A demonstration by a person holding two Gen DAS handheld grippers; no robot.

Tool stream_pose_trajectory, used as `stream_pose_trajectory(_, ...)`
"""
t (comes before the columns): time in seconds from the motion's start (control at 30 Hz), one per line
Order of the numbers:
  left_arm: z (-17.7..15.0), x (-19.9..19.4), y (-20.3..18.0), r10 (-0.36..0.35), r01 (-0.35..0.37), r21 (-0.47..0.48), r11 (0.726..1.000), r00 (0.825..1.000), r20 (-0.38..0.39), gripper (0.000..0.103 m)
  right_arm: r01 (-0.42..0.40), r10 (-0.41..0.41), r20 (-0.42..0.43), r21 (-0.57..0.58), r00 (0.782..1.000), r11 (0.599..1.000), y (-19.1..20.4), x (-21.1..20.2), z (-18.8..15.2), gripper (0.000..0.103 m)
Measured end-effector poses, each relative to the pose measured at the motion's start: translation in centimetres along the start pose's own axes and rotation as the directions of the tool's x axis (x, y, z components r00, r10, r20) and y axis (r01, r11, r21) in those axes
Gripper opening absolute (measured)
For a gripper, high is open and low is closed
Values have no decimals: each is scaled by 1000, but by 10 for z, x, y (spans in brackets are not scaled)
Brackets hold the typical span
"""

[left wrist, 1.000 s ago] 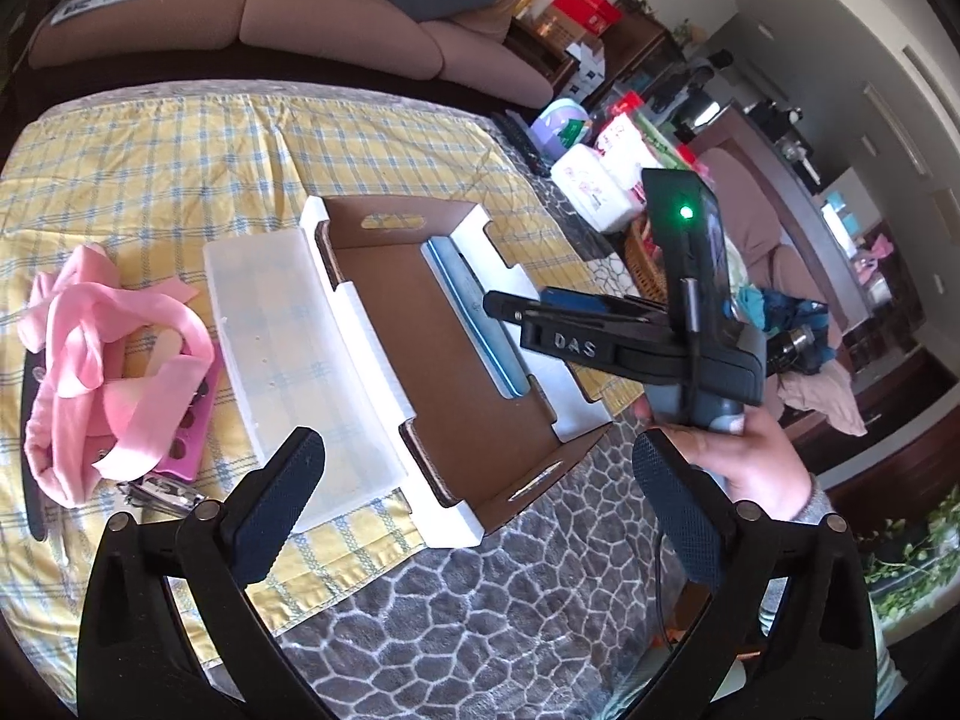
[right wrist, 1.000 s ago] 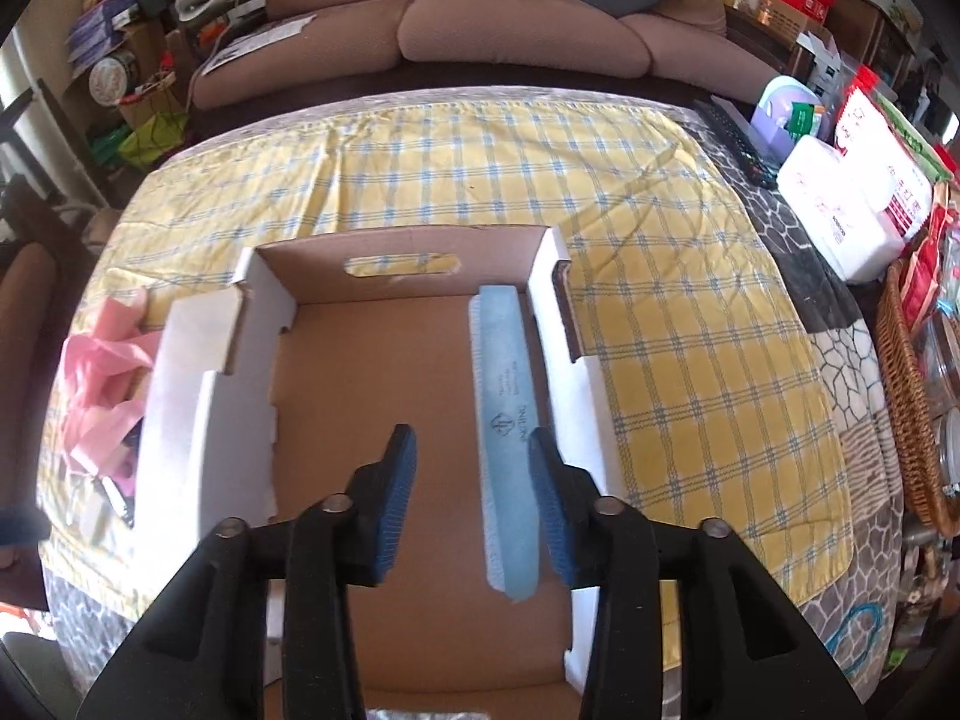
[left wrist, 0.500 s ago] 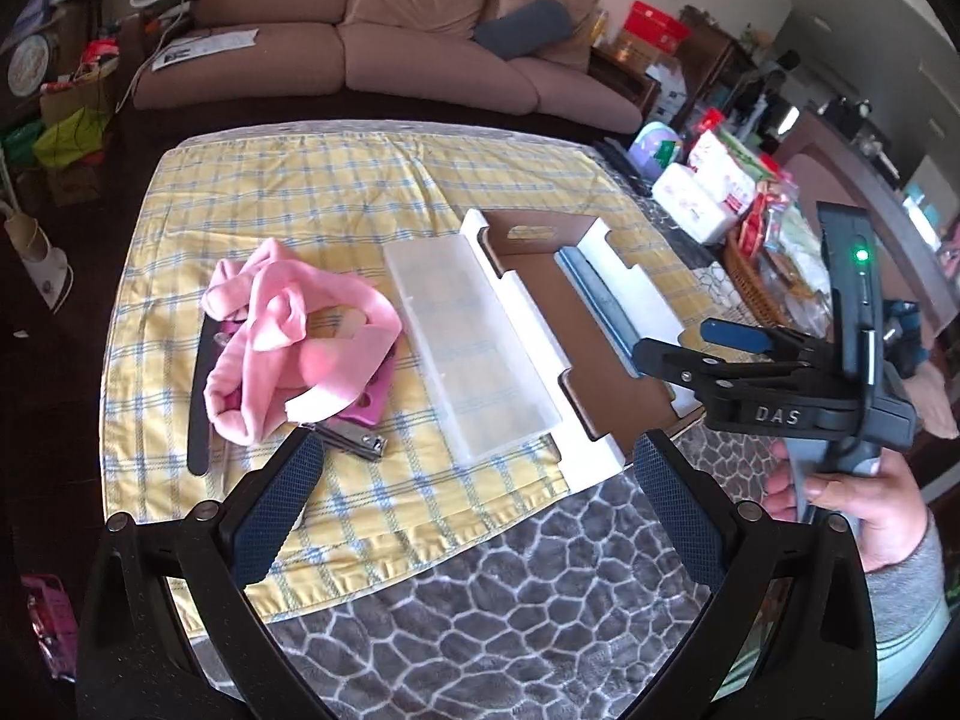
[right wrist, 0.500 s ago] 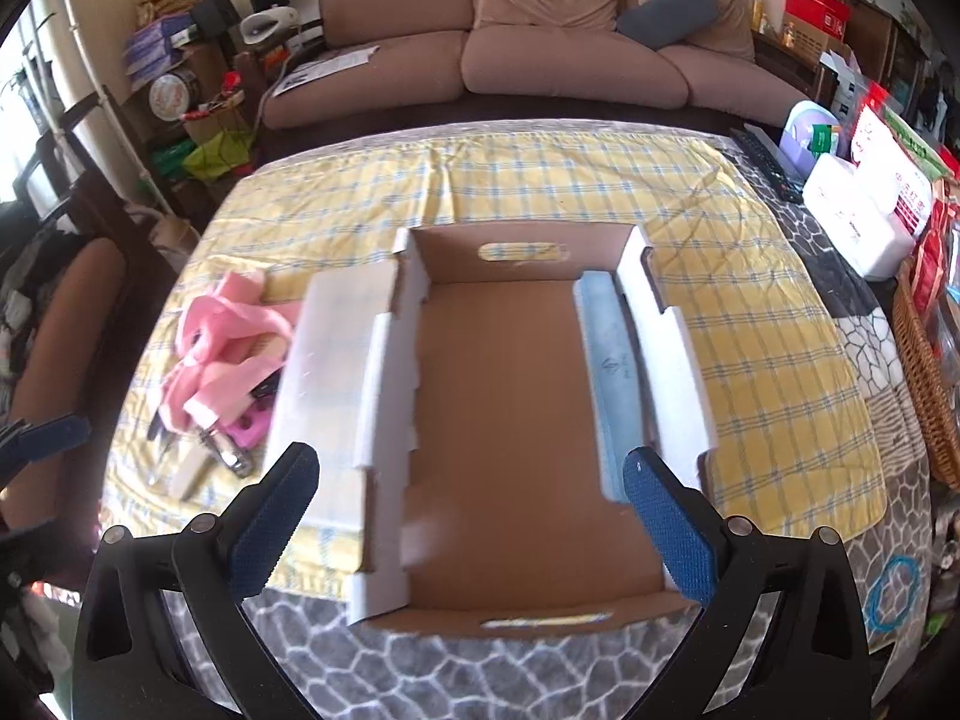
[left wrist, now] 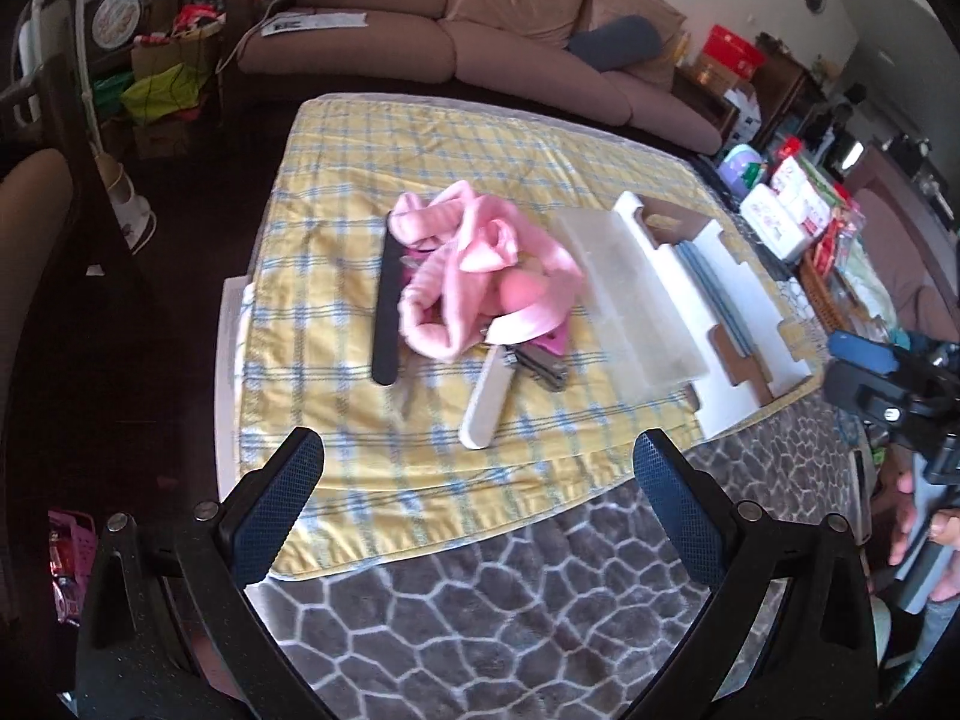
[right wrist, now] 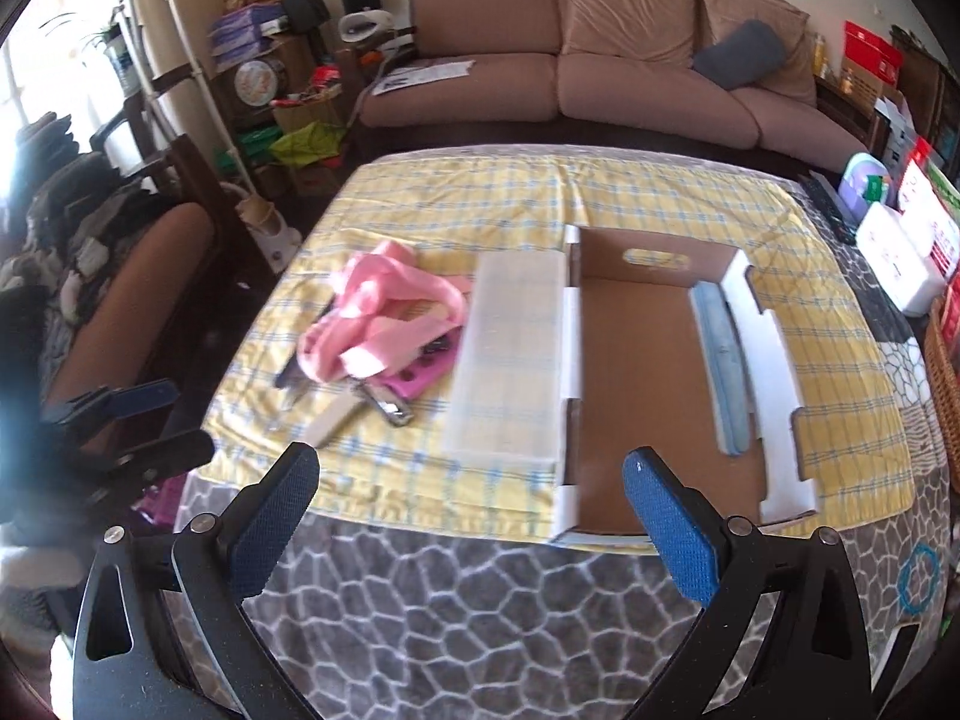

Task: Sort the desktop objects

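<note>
An open cardboard box lies on the yellow checked cloth, with a blue nail file along its right wall. A translucent plastic case leans on the box's left side. Left of it sits a pile: pink cloth band, black nail file, white nail file, metal nail clipper and a pink holed block. My left gripper is open and empty, hanging near the cloth's front edge below the pile. My right gripper is open and empty, back from the box's front.
A grey pebble-pattern mat covers the table's near side. White containers and packets and a wicker basket crowd the right edge. A brown sofa stands behind the table, a chair to its left.
My right gripper opened wide, letting go of the blue file in the box, then drew back and up. My left gripper swung left from the box toward the pink pile.
</note>
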State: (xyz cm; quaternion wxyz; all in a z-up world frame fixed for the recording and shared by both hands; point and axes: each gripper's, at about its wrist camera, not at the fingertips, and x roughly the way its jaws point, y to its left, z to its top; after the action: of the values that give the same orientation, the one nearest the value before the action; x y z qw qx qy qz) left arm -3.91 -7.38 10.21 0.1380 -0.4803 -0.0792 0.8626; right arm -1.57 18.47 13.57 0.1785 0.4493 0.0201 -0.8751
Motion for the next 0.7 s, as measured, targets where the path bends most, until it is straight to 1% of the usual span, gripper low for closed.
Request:
stream_pose_trajectory(0.1,-4,13,26,34,-35,-27,999,999,-23,103,-36,36,14,-16,999,999,17,1,-2,103)
stream_pose_trajectory(0.2,-5,26,36,42,-43,-19,999,998,-35,102,-67,67,18,-24,998,997,32,6,-3,103)
stream_pose_trajectory(0.23,-5,31,36,48,-48,-10,999,998,-38,98,-74,74,19,-24,997,997,36,10,-3,103)
stream_pose_trajectory(0.27,-3,35,35,54,-54,1,999,998,-39,92,-82,83,21,-21,996,996,39,13,-4,102)
stream_pose_trajectory(0.3,-1,40,36,66,-65,13,998,997,-37,88,-91,91,22,-14,996,996,41,17,-5,102)
stream_pose_trajectory(0.33,1,45,35,81,-80,24,996,996,-35,84,-103,103,25,-6,994,995,43,21,-6,99)
stream_pose_trajectory(0.4,7,55,37,106,-104,43,994,994,-30,84,-127,126,25,18,992,992,44,28,-9,93)
stream_pose_trajectory(0.47,13,66,38,118,-117,51,992,992,-34,83,-147,147,11,47,989,988,45,37,-12,81)
stream_pose_trajectory(0.5,16,71,40,117,-115,52,992,992,-36,83,-156,156,6,62,988,986,45,42,-15,79)
stream_pose_trajectory(0.53,19,75,40,116,-114,53,992,993,-38,83,-160,160,3,72,987,985,45,46,-17,77)
stream_pose_trajectory(0.7,31,99,38,123,-119,66,991,991,-60,83,-179,183,-26,110,983,978,46,66,-26,77)
